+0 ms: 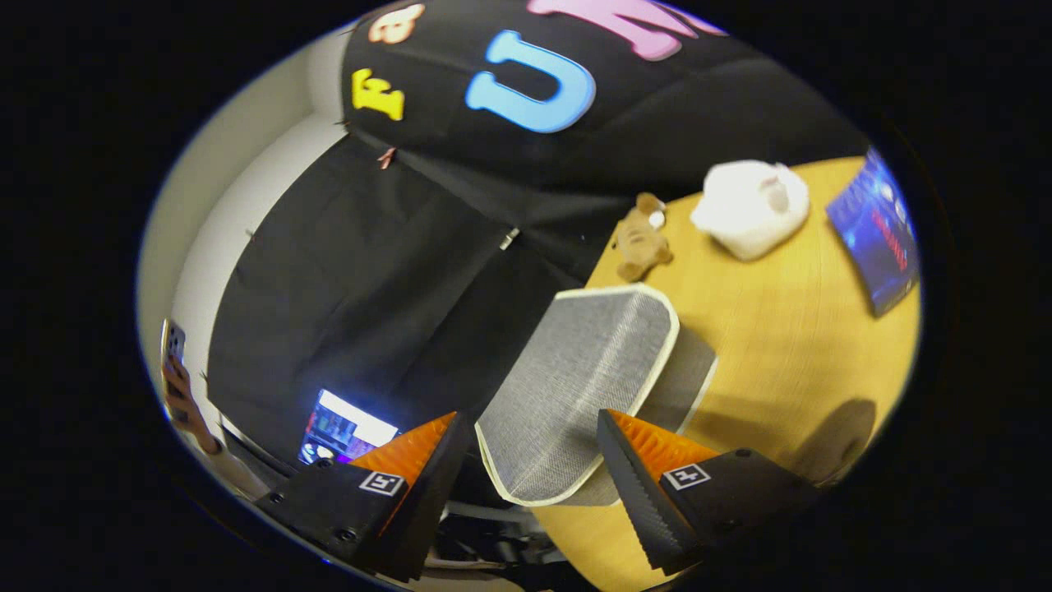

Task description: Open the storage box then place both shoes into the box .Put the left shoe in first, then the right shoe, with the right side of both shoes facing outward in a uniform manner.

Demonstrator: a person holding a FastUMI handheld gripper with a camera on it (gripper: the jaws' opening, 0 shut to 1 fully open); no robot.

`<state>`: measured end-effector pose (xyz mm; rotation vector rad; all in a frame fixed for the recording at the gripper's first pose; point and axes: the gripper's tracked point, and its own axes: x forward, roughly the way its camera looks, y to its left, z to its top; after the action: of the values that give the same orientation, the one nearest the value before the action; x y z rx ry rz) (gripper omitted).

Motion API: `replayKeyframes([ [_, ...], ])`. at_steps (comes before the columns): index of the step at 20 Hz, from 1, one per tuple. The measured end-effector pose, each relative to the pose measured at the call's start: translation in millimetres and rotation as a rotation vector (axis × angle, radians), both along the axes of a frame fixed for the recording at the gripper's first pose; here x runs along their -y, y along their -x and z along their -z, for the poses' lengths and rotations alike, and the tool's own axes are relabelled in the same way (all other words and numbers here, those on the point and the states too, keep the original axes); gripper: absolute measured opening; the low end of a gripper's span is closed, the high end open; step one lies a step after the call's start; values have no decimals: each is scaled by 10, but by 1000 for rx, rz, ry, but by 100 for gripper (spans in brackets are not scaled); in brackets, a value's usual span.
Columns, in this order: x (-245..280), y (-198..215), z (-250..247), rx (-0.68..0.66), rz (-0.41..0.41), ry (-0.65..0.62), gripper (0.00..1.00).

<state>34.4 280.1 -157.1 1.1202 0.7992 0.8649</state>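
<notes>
While spread wide w/ nothing pinched, gripper [526, 460] frames grey storage box [575, 386] lid: sits just ahead, betw. fingers, at edge of wooden table [789, 345]. Long axis runs away from fingers. Lid's near rim closest, probably next grab.

- One storage box [575, 386], grey fabric with pale trim, on the table.
- One wooden table [789, 345].
- One small brown teddy bear [641, 242].
- One white soft toy [752, 205].
- One blue book [875, 234].
- One lit screen [349, 427].
- One phone [173, 345], held in one hand [185, 403].
- One gripper [526, 456], with two fingers spread apart around the box.
</notes>
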Motion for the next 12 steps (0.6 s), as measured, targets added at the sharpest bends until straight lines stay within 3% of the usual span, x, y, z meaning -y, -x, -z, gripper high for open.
replayKeyframes([
  [4,-161,-71,432,-197,-14,-103,98],
  [11,-512,-91,502,-317,-52,-326,95],
  [12,-519,-57,511,-326,-56,-341,86],
])
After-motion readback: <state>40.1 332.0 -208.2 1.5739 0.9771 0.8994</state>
